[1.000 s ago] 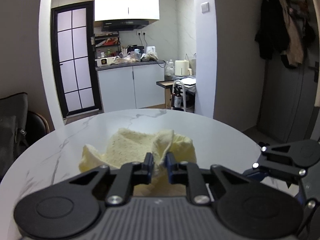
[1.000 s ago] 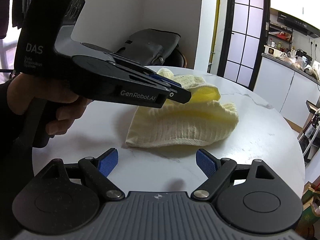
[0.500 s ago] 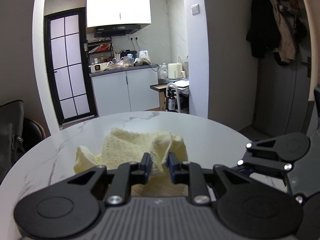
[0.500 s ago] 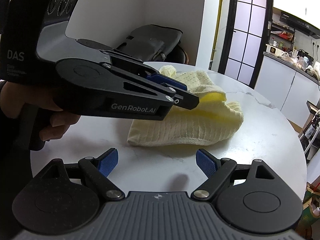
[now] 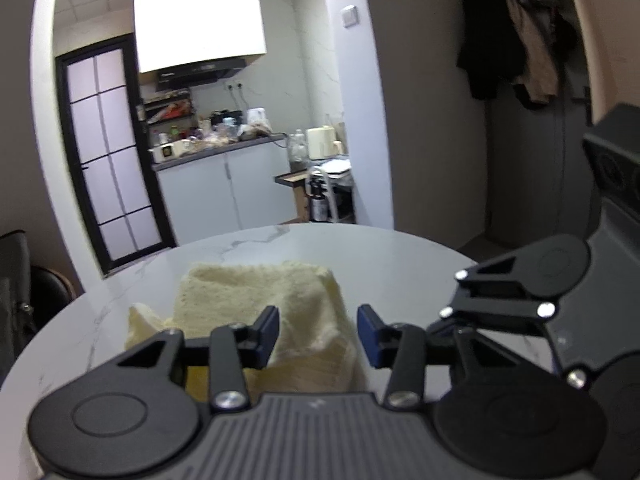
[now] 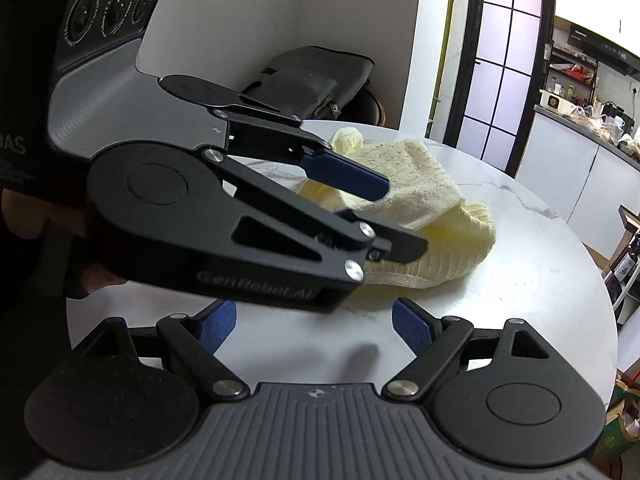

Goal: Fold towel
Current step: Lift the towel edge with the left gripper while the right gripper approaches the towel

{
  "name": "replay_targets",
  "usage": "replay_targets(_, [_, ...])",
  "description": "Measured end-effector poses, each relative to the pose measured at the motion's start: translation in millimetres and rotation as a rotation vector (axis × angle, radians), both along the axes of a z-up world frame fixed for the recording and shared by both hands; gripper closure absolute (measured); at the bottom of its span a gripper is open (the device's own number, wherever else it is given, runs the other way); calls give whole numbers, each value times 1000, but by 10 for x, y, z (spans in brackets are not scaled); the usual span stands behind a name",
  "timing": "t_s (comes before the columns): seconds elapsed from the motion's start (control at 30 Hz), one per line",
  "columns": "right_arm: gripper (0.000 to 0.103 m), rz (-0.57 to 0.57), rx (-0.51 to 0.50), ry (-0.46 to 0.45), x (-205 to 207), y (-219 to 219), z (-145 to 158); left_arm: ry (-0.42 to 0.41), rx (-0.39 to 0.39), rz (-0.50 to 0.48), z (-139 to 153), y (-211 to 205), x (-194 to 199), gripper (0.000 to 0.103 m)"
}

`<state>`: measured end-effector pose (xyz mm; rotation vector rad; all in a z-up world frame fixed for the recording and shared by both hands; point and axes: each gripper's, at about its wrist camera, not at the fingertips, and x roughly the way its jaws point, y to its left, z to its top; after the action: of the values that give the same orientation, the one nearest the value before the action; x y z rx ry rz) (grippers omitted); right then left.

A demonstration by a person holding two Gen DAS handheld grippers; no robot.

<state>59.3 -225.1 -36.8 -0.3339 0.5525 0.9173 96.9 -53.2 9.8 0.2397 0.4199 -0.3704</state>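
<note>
Since half a second earlier, the left tongs had let go of the pale yellow towel and spread apart, their blue pads now flanking the cloth's near edge without pinching it. That towel lay bunched and partly folded on the round white marble table, toward its middle, with the left tongs hanging over its near side. Nearer than the towel, the right tongs were spread wide above bare tabletop, gripping nothing.
</note>
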Motion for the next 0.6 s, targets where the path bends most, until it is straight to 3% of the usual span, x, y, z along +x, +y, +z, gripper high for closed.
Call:
replay_targets(0.23, [15, 6, -5, -4, -23, 12, -9, 54, 26, 30, -108, -29, 116, 57])
replay_targets(0.6, [15, 13, -8, -10, -61, 15, -16, 60, 56, 114, -157, 13, 195, 57])
